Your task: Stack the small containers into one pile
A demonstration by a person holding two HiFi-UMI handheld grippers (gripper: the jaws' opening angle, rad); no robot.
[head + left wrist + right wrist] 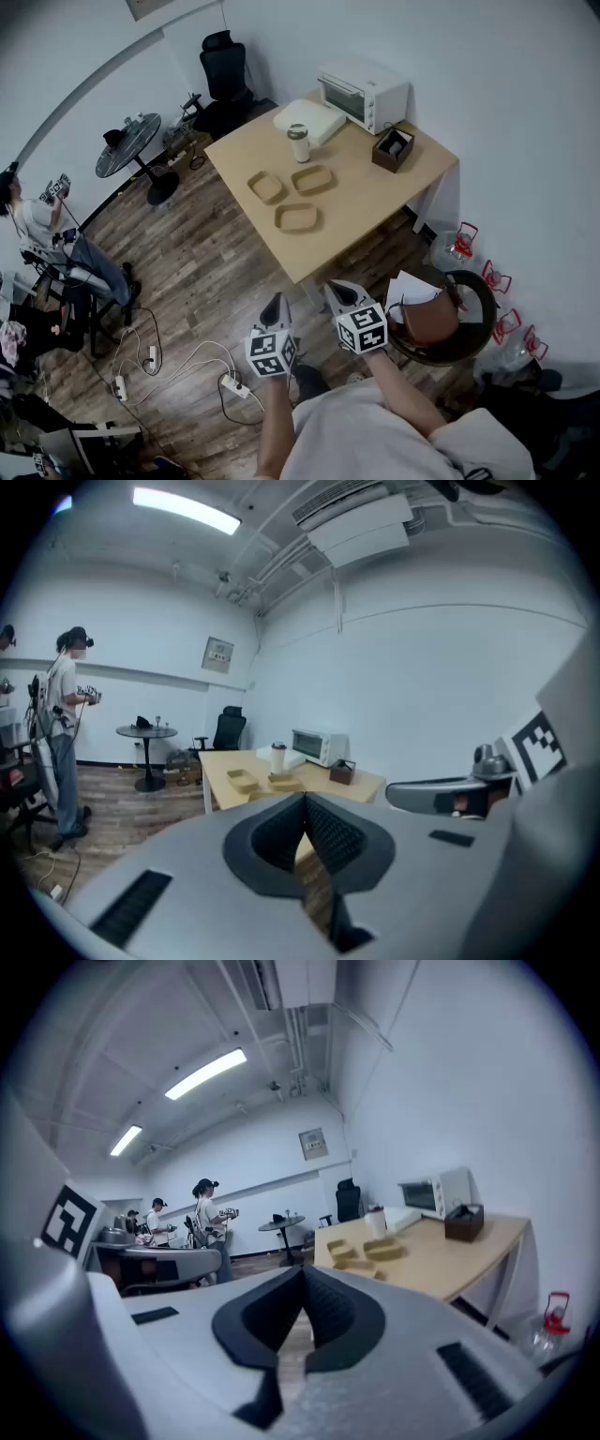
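Observation:
Three small tan containers lie apart on the wooden table [375, 202]: one at the left [266, 187], one at the right [312, 179], one nearer me [296, 217]. Both grippers hang over the floor, short of the table's near corner. The left gripper [274, 307] is shut and empty, as is the right gripper [336, 291] beside it. In the left gripper view the shut jaws of the left gripper [305, 803] point at the distant containers [242, 780]. The right gripper [302, 1279] in its own view also faces the containers [352, 1264] from afar.
On the table's far side stand a white toaster oven [363, 92], a white flat box [310, 120], a lidded cup [298, 142] and a dark box [393, 149]. A round seat with a brown bag [441, 319] sits at my right. Cables [187, 366] cross the floor.

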